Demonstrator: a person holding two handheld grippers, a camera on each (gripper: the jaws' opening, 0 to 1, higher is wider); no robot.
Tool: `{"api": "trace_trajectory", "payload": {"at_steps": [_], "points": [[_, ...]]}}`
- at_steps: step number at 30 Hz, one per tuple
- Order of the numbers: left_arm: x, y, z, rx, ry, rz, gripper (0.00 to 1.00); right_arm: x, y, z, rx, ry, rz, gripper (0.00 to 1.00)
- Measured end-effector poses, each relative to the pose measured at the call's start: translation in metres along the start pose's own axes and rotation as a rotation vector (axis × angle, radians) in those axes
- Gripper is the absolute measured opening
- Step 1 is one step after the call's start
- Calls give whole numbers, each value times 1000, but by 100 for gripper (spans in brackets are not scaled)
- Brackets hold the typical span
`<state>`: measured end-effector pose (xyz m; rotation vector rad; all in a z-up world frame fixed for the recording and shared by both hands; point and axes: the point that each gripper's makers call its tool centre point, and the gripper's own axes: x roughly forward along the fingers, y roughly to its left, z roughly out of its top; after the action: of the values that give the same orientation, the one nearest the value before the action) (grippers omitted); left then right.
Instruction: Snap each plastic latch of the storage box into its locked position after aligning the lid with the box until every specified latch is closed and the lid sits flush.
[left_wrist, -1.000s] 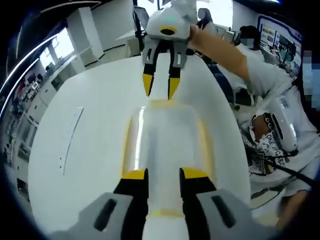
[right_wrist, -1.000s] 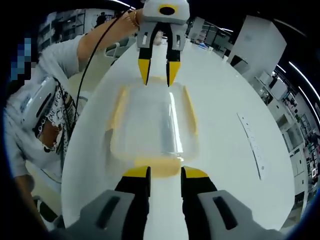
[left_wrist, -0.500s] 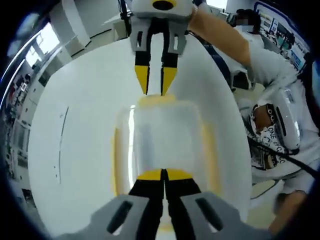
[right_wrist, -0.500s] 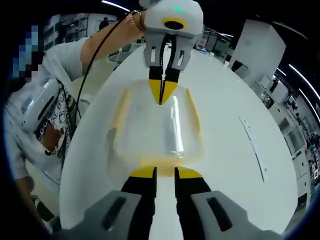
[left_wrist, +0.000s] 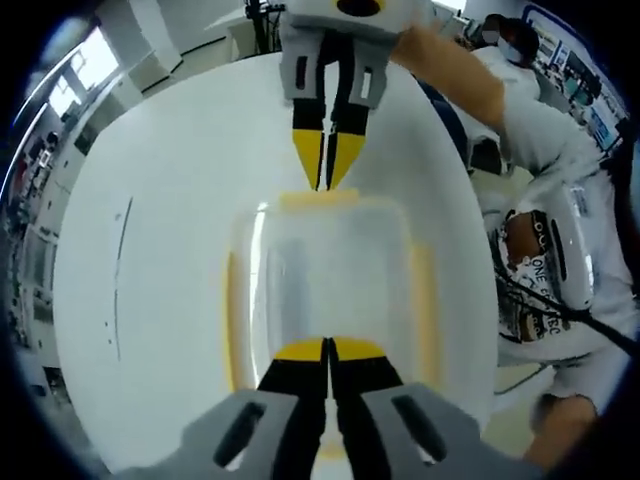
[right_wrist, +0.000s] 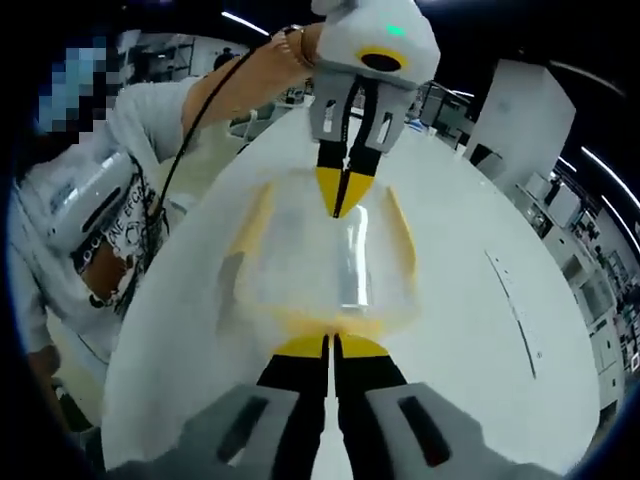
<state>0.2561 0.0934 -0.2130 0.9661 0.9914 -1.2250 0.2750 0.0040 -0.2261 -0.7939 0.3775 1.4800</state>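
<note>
- Right gripper (right_wrist: 330, 347) now pinched fully together, against a slight gap half a second back; pressed down at the near yellow end latch (right_wrist: 325, 322) of the clear plastic storage box with yellow-edged lid (right_wrist: 330, 250), holding nothing.
- Left gripper (left_wrist: 328, 350) unchanged, jaws together over the opposite end latch (left_wrist: 318, 198), holding nothing.
- Probably both end latches being pushed home.
- Box in the middle of the round white bench (left_wrist: 160, 260).
- Count: one box, two grippers, four yellow latches, counting two side latches (left_wrist: 425, 300).

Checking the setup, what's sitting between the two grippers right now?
The storage box, with its clear lid and yellow latches, lies between the left gripper and right gripper in both views.
</note>
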Motion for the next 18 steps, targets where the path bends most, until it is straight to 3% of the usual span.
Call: {"api": "trace_trajectory", "payload": {"at_steps": [7,13,14,18], "points": [[1,-3,-2,2,38,4,0,-2,6,-1,58,-151,-11,0],[0,-5,-1,-10,50,-4,0,-1,11,-3,83,-213,-7,0],[0,-6,-1,-7,54,-3,0,-1,11,-1,97,-270,-18,0],[-1,-6,-1,3,49,-8,0,-2,12,1,127,-364,-33,0]]}}
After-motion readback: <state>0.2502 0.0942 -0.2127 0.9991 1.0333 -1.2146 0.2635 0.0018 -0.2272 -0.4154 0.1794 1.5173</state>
